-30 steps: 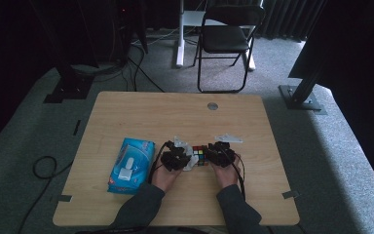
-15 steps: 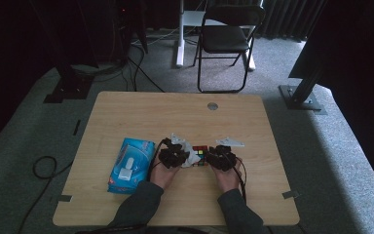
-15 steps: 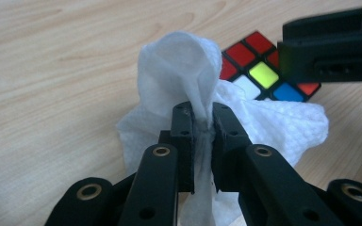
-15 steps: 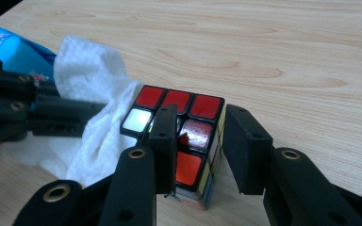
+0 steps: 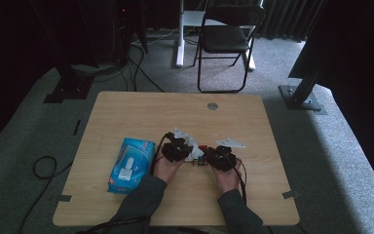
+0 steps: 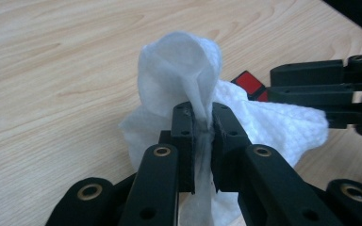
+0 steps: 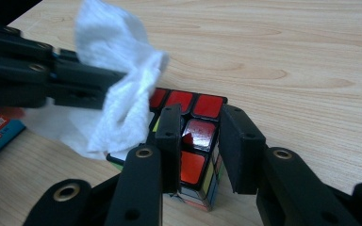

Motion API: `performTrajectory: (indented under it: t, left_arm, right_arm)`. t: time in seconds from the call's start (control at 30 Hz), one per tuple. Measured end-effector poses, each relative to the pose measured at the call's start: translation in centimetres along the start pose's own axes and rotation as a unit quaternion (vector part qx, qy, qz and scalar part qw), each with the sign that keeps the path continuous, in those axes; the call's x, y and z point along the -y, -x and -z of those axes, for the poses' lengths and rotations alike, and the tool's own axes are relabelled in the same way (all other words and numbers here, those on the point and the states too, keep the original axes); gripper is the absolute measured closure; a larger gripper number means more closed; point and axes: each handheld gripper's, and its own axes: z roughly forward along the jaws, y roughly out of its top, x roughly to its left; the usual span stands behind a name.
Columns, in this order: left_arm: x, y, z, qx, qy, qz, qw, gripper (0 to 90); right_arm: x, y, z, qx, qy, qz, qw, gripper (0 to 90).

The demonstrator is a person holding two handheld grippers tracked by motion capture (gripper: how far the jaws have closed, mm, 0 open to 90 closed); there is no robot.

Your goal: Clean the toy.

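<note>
A Rubik's cube with its red face up stands on the wooden table, between the two hands. My right gripper has just been closing its jaws, and they now clamp the cube from both sides. My left gripper is shut on a crumpled white wipe. It holds that wipe against the cube's left side, hiding part of the cube. In the high view my left gripper and right gripper point towards each other.
A blue pack of wipes lies flat just left of my left hand. A round grommet is set in the table near its far edge. Beyond the table stands a black folding chair, and cables run over the floor at the left.
</note>
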Motion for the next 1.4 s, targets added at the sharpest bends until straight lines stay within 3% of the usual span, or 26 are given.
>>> performTrajectory:
  t: [0.2, 0.5, 0.8, 1.03, 1.17, 1.4]
  left_arm:
    - [0.0, 0.1, -0.4, -0.002, 0.001, 0.004, 1.0000, 81.8]
    - [-0.2, 0.1, -0.8, -0.025, -0.001, -0.001, 0.9997, 81.8]
    - [-0.1, 0.3, -0.9, -0.036, -0.003, -0.007, 0.9993, 81.9]
    - [0.2, 0.4, -0.9, -0.053, -0.002, -0.001, 0.9986, 82.0]
    - [0.5, 0.4, -1.2, -0.057, -0.007, 0.009, 0.9983, 82.2]
    - [0.9, 0.5, -1.6, -0.061, -0.026, 0.003, 0.9978, 82.6]
  right_arm:
    - [0.0, 0.1, 0.0, 0.000, 0.000, 0.000, 1.0000, 69.9]
    - [0.1, 0.0, 0.0, 0.001, 0.002, -0.001, 1.0000, 69.9]
    - [0.3, -0.1, 0.0, 0.004, 0.009, -0.003, 0.9999, 70.0]
    - [0.3, -0.1, 0.0, 0.004, 0.009, -0.003, 1.0000, 70.0]
    - [0.3, 0.0, 0.0, 0.004, 0.008, -0.002, 1.0000, 70.0]
    - [0.2, 0.0, 0.0, 0.003, 0.008, -0.002, 1.0000, 70.0]
